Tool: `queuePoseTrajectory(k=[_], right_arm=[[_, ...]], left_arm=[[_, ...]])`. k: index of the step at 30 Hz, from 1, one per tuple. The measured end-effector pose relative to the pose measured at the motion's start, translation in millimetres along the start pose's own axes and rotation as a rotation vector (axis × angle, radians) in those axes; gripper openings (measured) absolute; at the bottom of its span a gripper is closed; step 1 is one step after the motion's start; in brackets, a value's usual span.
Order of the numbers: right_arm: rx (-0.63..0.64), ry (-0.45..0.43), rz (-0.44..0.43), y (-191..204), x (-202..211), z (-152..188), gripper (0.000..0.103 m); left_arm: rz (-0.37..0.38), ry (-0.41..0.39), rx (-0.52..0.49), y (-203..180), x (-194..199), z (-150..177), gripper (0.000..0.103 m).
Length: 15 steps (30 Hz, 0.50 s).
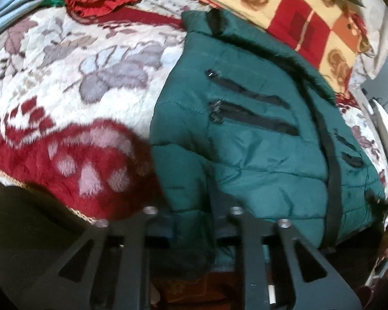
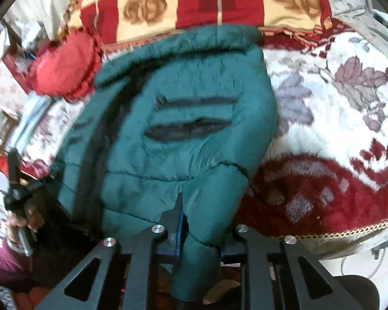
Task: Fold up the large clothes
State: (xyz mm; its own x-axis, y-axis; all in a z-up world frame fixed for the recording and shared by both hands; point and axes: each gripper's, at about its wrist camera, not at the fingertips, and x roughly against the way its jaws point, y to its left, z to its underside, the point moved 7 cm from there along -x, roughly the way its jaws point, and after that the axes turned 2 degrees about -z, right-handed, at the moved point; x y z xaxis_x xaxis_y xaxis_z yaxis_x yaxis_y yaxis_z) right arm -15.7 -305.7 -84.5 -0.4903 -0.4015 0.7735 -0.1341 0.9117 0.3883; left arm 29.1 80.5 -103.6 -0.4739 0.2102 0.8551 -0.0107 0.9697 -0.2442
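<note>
Left tool [image 1: 191,222] and right tool [image 2: 198,235] clamped.

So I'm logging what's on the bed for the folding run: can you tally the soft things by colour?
Green: 1, the puffer jacket
Red: 1, the round frilled cushion
Red and cream checked: 1, the rose blanket
White and red floral: 1, the fluffy bedspread
Total: 4
Both grippers, left and right, grip the jacket's near edge.
</note>
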Motion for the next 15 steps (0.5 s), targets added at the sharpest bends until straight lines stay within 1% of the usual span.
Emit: queuePoseTrajectory(k=[4, 6, 8, 11, 15], right_arm=[[-0.017, -0.08, -0.089, 10, 27, -23, 0.016], [-0.051, -0.113, -0.138, 11, 35, -36, 0.016], [-0.08, -0.138, -0.17, 11, 40, -48, 0.016], [-0.106, -0.185, -0.187, 9, 48, -68, 0.016], [-0.131, -0.244, -0.182, 1, 50, -108, 0.016]], left_arm=[[0.098, 0.001, 0.034, -2, 17, -17, 0.013], [0.128, -0.02, 0.046, -4, 28, -29, 0.013], [0.154, -0.046, 0.058, -7, 39, -43, 0.013], [0.191, -0.091, 0.075, -12, 57, -69, 0.013], [0.21, -0.139, 0.097, -18, 69, -107, 0.013]])
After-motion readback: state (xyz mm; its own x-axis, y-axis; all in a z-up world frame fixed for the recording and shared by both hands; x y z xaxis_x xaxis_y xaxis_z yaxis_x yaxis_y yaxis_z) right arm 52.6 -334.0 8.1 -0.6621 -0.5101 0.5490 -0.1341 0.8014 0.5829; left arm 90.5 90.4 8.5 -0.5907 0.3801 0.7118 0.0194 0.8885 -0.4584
